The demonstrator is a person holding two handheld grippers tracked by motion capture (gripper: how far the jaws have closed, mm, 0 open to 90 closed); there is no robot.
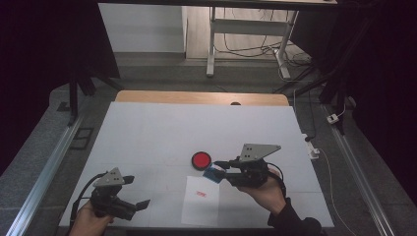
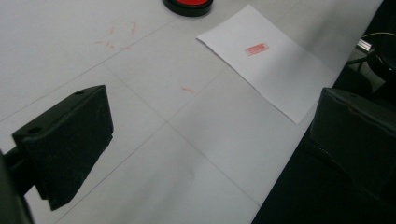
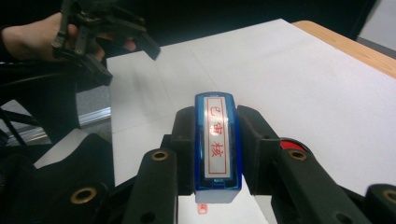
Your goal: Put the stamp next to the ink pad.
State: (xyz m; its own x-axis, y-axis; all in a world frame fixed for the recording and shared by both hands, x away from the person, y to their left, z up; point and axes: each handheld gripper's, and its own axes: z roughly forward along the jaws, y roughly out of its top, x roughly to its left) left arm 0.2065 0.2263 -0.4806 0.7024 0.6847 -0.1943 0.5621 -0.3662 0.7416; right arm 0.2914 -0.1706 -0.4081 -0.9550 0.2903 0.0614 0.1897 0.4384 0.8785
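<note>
White table point(image 1: 147, 132): paper sheet point(image 1: 199, 201), ink pad point(image 1: 201, 160).

White-covered tabletop point(image 1: 147, 132) with a bare wooden far edge point(image 1: 196, 97), faint red marks point(image 2: 116, 39) on the cover, white-legged desk point(image 1: 211, 44) beyond, cables point(image 1: 246, 49) on the floor, metal rails point(image 1: 44, 167) alongside.

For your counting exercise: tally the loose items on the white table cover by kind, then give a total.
Blue stamp: 1, held in the right gripper
Red ink pad: 1
Sheet of white paper: 1, bearing a red stamp mark
Total: 3
</note>
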